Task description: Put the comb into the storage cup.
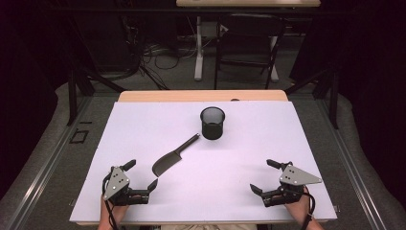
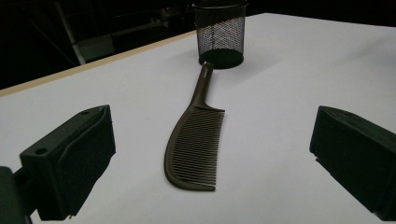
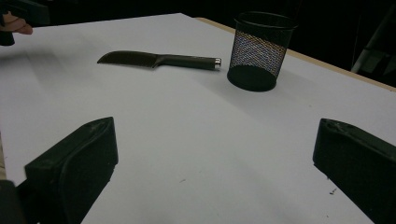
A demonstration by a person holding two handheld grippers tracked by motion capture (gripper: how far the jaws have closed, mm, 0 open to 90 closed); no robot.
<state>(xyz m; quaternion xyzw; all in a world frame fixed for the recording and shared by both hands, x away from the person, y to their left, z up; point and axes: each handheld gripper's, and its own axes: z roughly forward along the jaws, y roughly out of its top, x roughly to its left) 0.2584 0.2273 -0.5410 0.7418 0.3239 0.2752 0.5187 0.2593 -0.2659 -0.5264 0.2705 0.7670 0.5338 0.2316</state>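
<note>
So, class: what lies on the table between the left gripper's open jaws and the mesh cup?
The dark comb lies there, its handle tip close to the mesh cup, seen in the left gripper view.

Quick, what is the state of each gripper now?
Left gripper: open, holding nothing.
Right gripper: open, holding nothing.
</note>
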